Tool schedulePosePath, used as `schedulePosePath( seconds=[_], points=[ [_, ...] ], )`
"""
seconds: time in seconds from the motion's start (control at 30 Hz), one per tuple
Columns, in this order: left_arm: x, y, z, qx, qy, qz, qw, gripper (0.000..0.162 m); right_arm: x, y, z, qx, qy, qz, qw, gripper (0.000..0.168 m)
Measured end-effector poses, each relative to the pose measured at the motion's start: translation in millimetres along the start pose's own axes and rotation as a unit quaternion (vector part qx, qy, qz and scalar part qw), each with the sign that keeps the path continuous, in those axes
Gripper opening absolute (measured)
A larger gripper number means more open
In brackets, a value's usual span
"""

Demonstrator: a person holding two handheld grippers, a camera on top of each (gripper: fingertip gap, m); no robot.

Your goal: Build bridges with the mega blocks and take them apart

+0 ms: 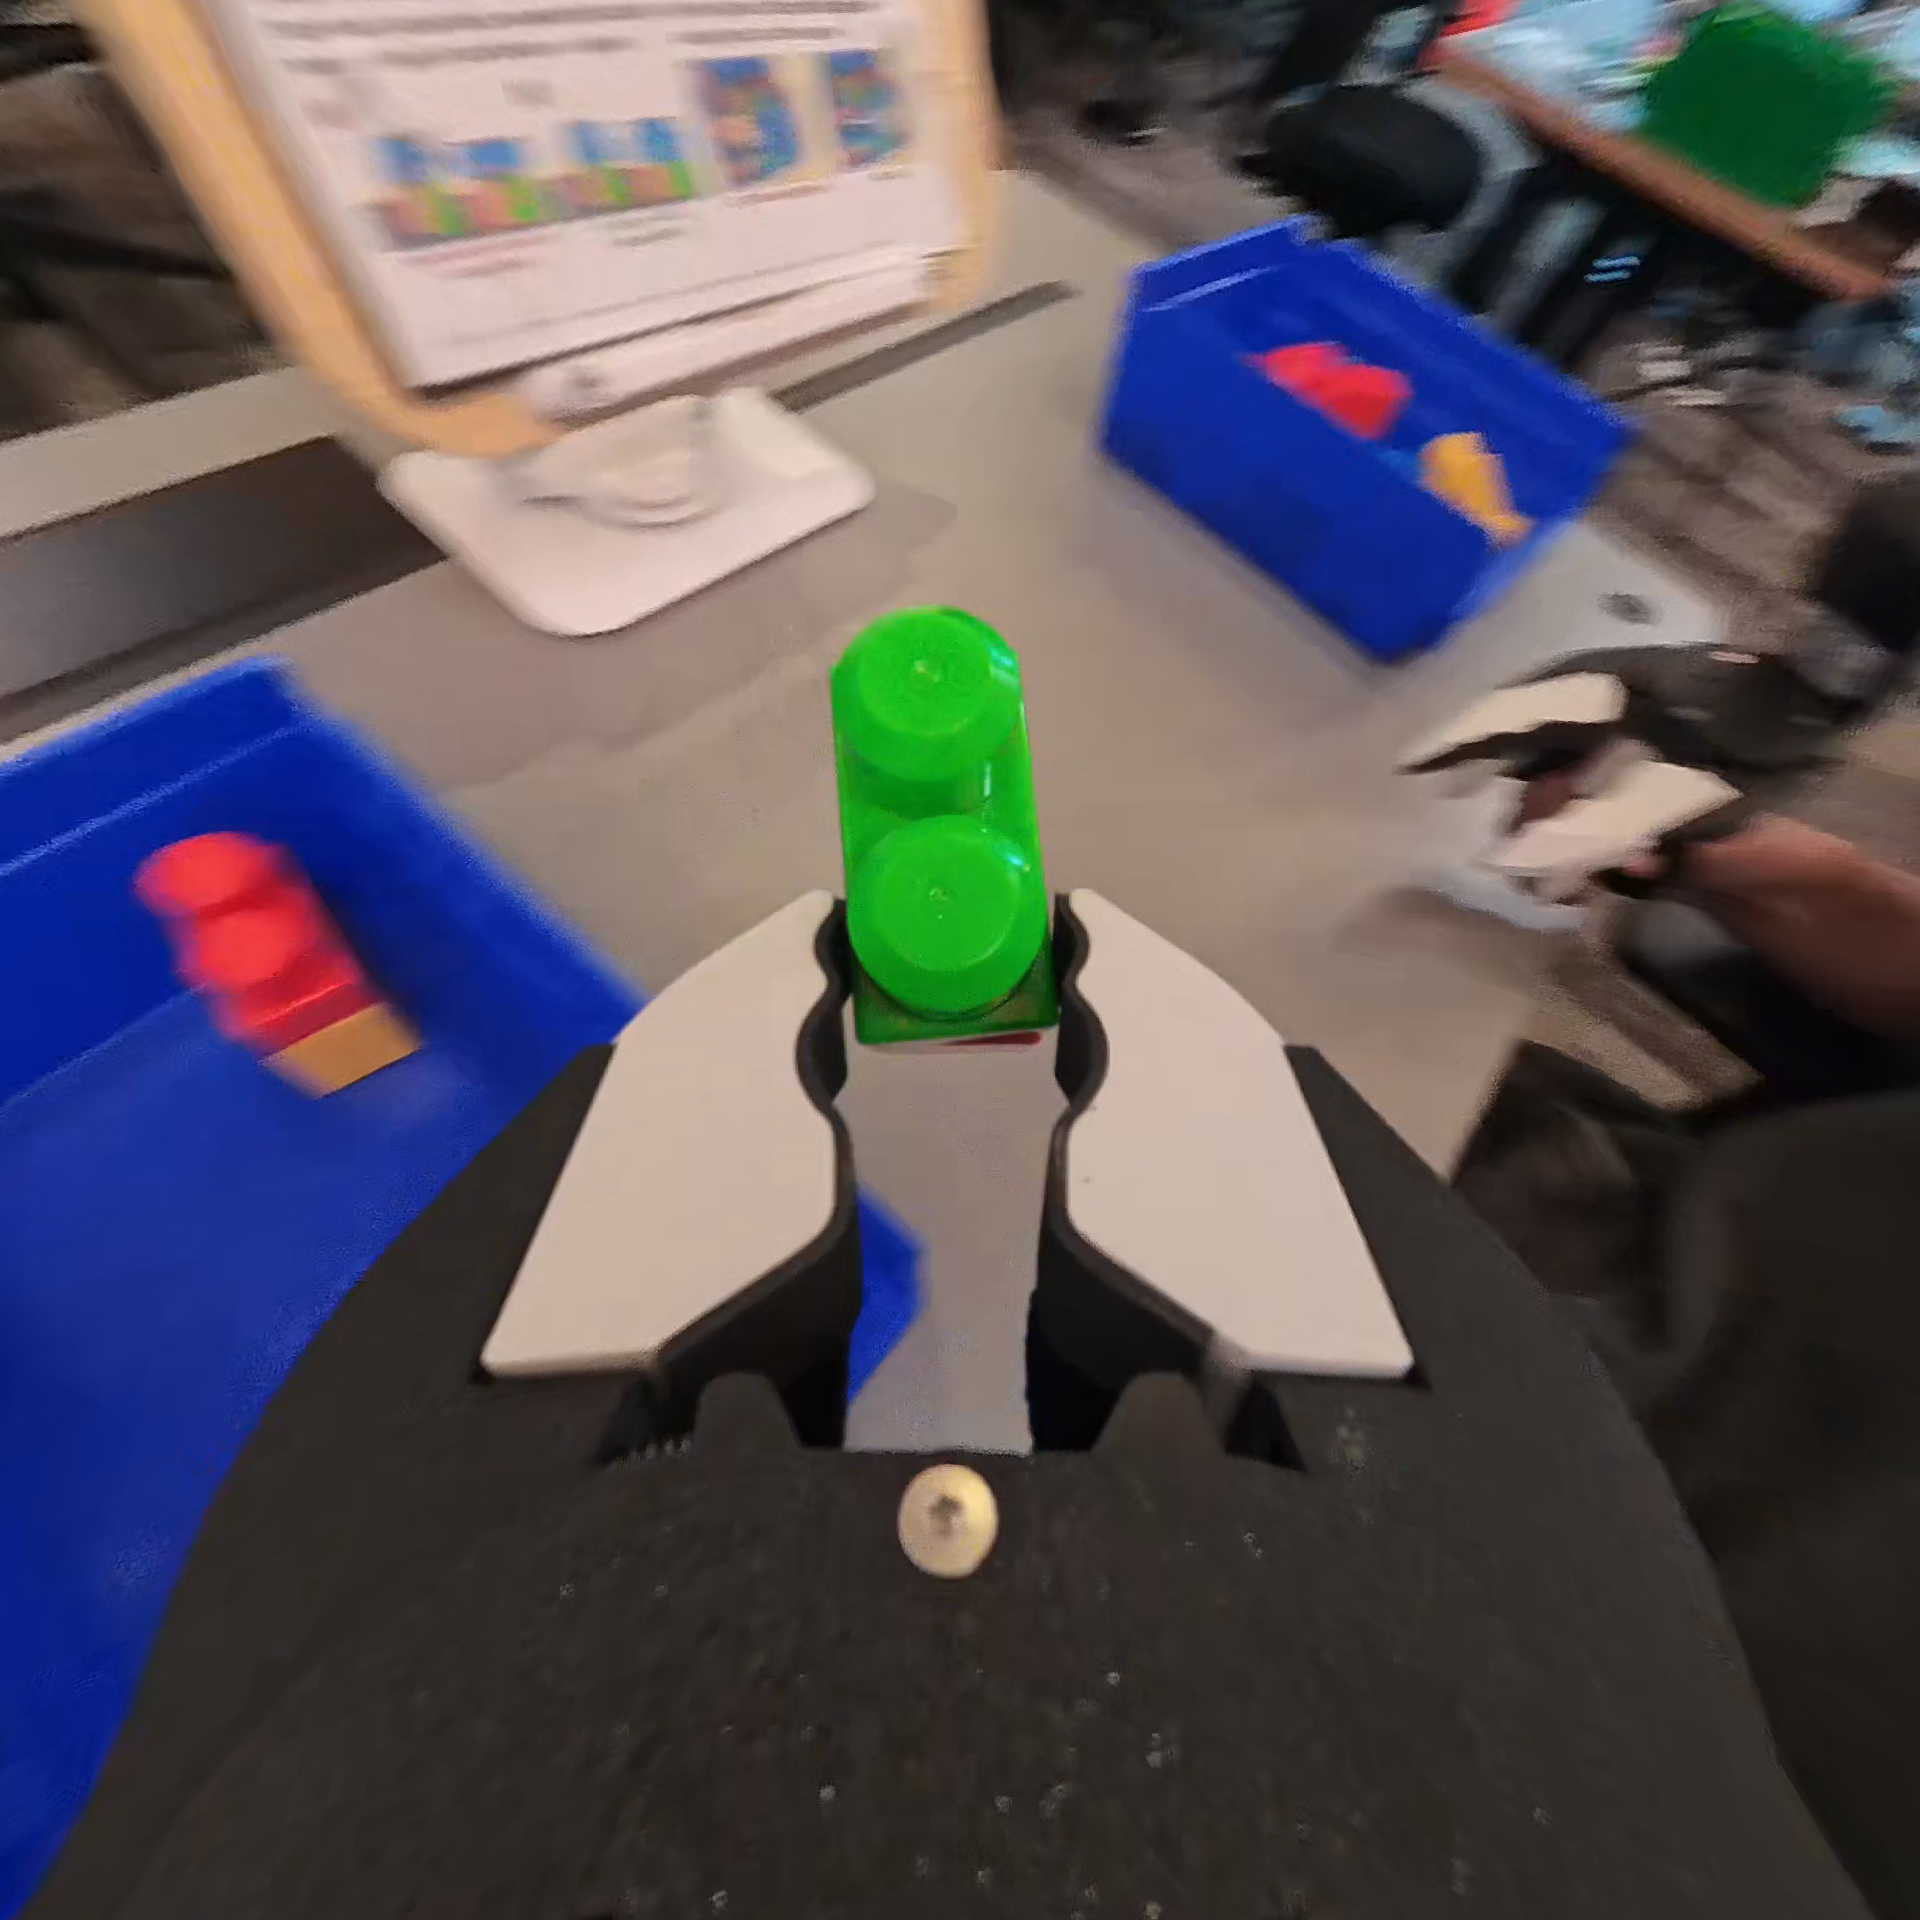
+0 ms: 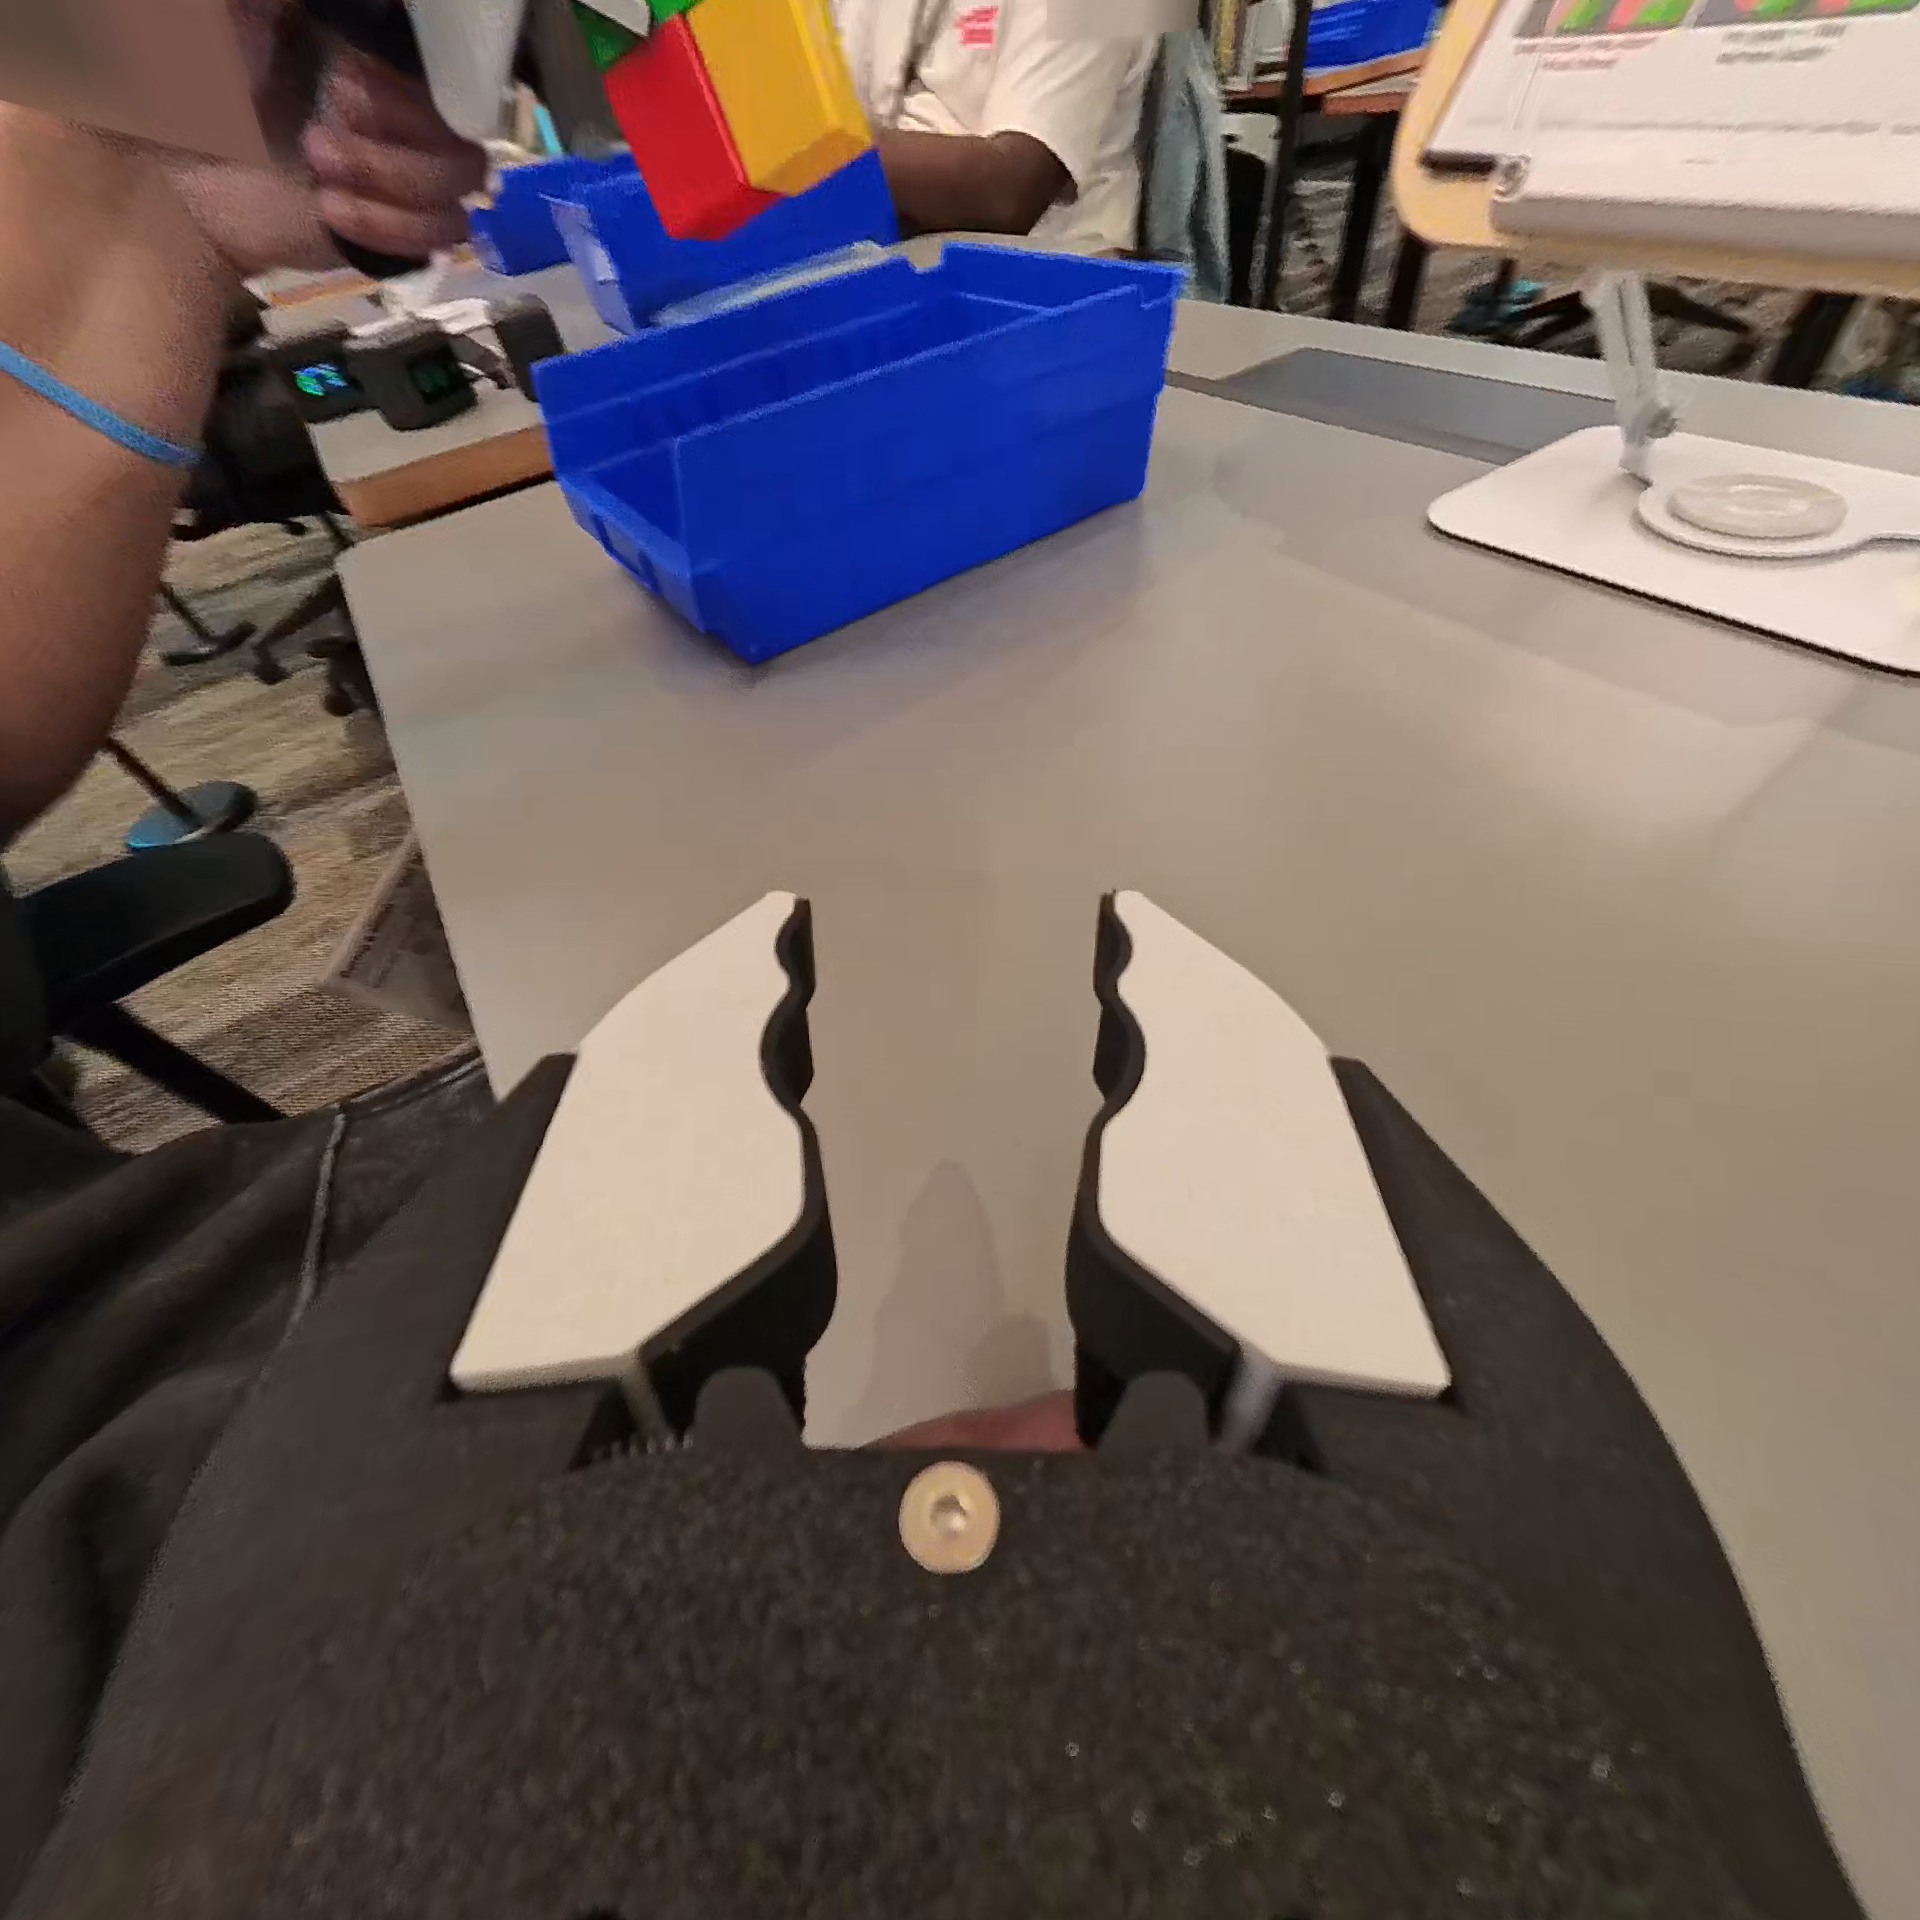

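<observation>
Green plastic fills the left gripper [image 1: 948, 961]: its grey fingers [image 1: 717, 1081] pinch the near end of a two-stud green block [image 1: 935, 810], which points away from the camera above the grey table [image 1: 1195, 831]. A sliver of red shows under the green block's near edge. From the right wrist view the same cluster appears at the top edge, held high over the far side of the table: a red block [image 2: 681, 145] and a yellow block [image 2: 784, 88] joined side by side under the green one, tilted.

Nearer, the right gripper [image 2: 951, 914] hovers low over bare table with its fingers [image 2: 675, 1122] spread apart and nothing between them. It also shows at the right edge of the left view, blurred, with a hand behind it.

To the left of the left gripper sits a blue bin [image 1: 94, 1039] with a red two-stud piece [image 1: 249, 935] and a tan-looking block under it inside; motion blur softens both. Farther off to the right stands a second blue bin [image 1: 1299, 488] containing red and orange pieces. The right view shows one blue bin on the table's far left part; its contents are hidden by the wall.

Beyond the bins, a white stand [image 2: 1662, 520] carries a tilted board [image 1: 623, 156] with a printed sheet. At the back, a person in a white shirt [image 2: 997, 114] sits at another table.
</observation>
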State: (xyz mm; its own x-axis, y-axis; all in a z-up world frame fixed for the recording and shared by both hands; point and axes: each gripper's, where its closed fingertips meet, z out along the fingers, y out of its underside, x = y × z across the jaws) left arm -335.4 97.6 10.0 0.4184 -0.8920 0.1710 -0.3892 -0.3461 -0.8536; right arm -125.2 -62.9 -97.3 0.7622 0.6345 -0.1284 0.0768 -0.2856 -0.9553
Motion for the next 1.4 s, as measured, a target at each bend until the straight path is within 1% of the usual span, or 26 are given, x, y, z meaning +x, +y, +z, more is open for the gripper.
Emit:
schedulePosePath(
  seconds=[0.1, 0.2, 0.27, 0.37, 0.4, 0.47, 0.5, 0.53, 0.6, 0.77, 0.9, 1.3, 1.33, 1.37, 1.4],
  points=[
    [59, 1, 21, 0.004, 0.123, 0.007, 0.992, 0.037, -17, -12, -1, 0.004, -0.092, 0.012, 0.996, 0.051],
    [105, 8, 46, -0.005, 0.223, 0.011, 0.975, 0.036, -30, -38, 4, 0.013, -0.174, 0.044, 0.984, 0.053],
    [128, 13, 61, -0.013, 0.267, 0.016, 0.964, 0.036, -33, -58, 12, 0.029, -0.205, 0.067, 0.976, 0.054],
    [154, 30, 81, -0.048, 0.307, 0.021, 0.950, 0.036, -33, -60, 34, 0.005, -0.224, 0.082, 0.971, 0.057],
    [160, 34, 85, -0.047, 0.315, 0.022, 0.948, 0.036, -35, -57, 41, -0.006, -0.235, 0.091, 0.968, 0.059],
    [168, 43, 93, -0.051, 0.330, 0.008, 0.943, 0.036, -40, -48, 49, -0.021, -0.255, 0.111, 0.960, 0.056],
    [168, 47, 97, -0.053, 0.331, 0.002, 0.942, 0.036, -43, -39, 53, -0.038, -0.262, 0.110, 0.958, 0.051],
    [167, 48, 99, -0.051, 0.331, -0.005, 0.942, 0.036, -43, -35, 54, -0.042, -0.266, 0.106, 0.957, 0.040],
    [167, 47, 99, -0.038, 0.346, -0.022, 0.937, 0.036, -46, -35, 52, -0.033, -0.284, 0.121, 0.950, 0.037],
    [169, 42, 101, -0.018, 0.349, -0.034, 0.936, 0.036, -50, -26, 53, -0.049, -0.306, 0.131, 0.942, 0.037],
    [171, 36, 101, 0.004, 0.351, -0.038, 0.936, 0.035, -57, -23, 54, -0.045, -0.319, 0.141, 0.936, 0.037],
    [177, 25, 115, 0.060, 0.353, -0.075, 0.931, 0.036, -61, -10, 54, -0.074, -0.321, 0.141, 0.934, 0.036],
    [176, 20, 114, 0.076, 0.355, -0.089, 0.928, 0.036, -65, -3, 55, -0.091, -0.323, 0.139, 0.932, 0.036],
    [171, 9, 110, 0.107, 0.361, -0.116, 0.919, 0.035, -71, 14, 59, -0.124, -0.313, 0.107, 0.935, 0.036],
    [164, -2, 103, 0.132, 0.373, -0.145, 0.907, 0.036, -81, 24, 60, -0.136, -0.321, 0.094, 0.933, 0.036]
  ],
)
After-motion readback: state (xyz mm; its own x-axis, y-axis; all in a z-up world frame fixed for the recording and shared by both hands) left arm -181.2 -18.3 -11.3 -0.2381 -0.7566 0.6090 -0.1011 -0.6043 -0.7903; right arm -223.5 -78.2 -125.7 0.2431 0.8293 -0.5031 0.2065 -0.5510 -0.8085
